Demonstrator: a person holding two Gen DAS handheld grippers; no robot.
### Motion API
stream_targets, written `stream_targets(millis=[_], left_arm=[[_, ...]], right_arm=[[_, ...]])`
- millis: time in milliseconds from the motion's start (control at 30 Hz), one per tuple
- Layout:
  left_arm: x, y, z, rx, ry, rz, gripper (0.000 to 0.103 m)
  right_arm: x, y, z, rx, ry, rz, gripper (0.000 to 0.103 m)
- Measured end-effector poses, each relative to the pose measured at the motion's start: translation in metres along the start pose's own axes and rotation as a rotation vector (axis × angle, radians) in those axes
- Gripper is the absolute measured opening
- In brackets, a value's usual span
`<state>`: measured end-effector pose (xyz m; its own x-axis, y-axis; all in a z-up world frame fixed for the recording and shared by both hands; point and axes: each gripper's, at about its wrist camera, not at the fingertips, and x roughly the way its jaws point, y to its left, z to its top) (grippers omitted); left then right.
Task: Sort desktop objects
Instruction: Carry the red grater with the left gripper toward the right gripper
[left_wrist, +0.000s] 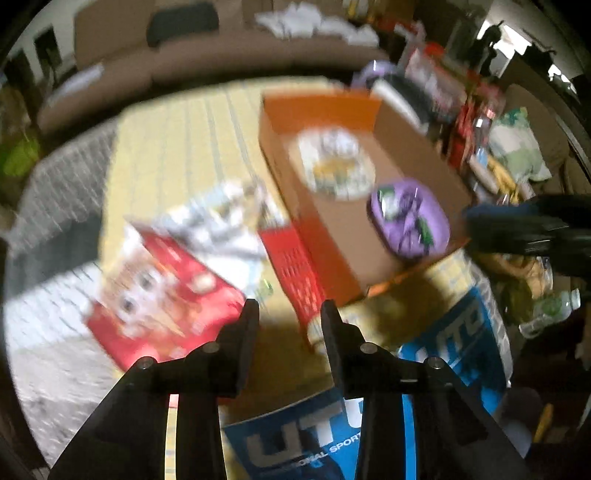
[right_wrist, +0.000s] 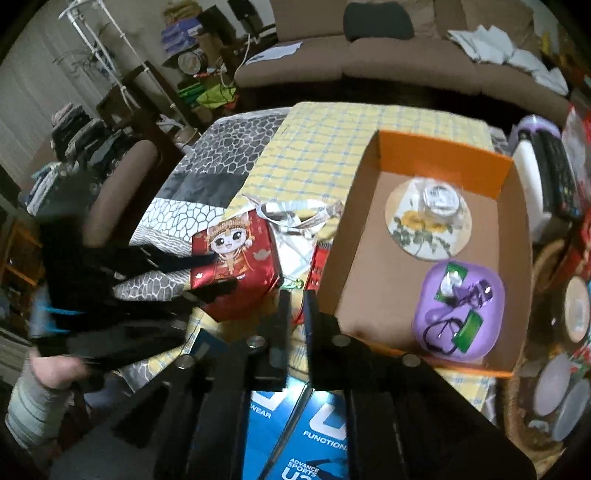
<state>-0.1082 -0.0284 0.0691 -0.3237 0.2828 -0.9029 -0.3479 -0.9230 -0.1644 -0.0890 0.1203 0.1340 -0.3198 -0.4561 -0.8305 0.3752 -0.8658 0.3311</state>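
Two things lie in the cardboard box (right_wrist: 369, 258), a flowered round coaster (right_wrist: 428, 225) and a purple tray (right_wrist: 460, 314); both tongs, left (left_wrist: 290, 308) and right (right_wrist: 297, 299), gape empty.

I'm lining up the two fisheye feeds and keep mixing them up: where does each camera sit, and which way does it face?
Left wrist: on the left claw, looking down its open fingers at the red cartoon box and cardboard tray; the right claw enters at right.
Right wrist: on the right claw, fingers narrowly apart, facing the tray and sofa; the left claw and the person's hand show at left.
Shared: red box, tray, purple dish, yellow checked cloth.
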Motion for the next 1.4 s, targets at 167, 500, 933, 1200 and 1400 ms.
stream_targets(millis=[167, 500, 933, 1200, 1400], left_arm=[[0.060, -0.007, -0.013, 0.021, 0.131, 0.009, 0.034], [0.104, -0.018, -0.024, 0.060, 0.188, 0.052, 0.034], [0.050, -0.007, -0.026, 0.038, 0.077, 0.044, 0.013], [0.084, -0.011, -0.020, -0.026, 0.137, -0.005, 0.063], [0.117, -0.025, -0.028, 0.048, 0.202, 0.092, 0.061]], right_arm=[[0.001, -0.012, -0.015, 0.022, 0.000, 0.024, 0.025], [0.010, -0.035, -0.031, 0.065, 0.011, 0.039, 0.030], [0.014, -0.029, -0.046, 0.100, 0.012, 0.091, 0.037], [0.001, -0.024, -0.059, 0.111, -0.002, 0.082, 0.043], [0.002, -0.037, -0.060, 0.121, 0.008, 0.058, 0.054]])
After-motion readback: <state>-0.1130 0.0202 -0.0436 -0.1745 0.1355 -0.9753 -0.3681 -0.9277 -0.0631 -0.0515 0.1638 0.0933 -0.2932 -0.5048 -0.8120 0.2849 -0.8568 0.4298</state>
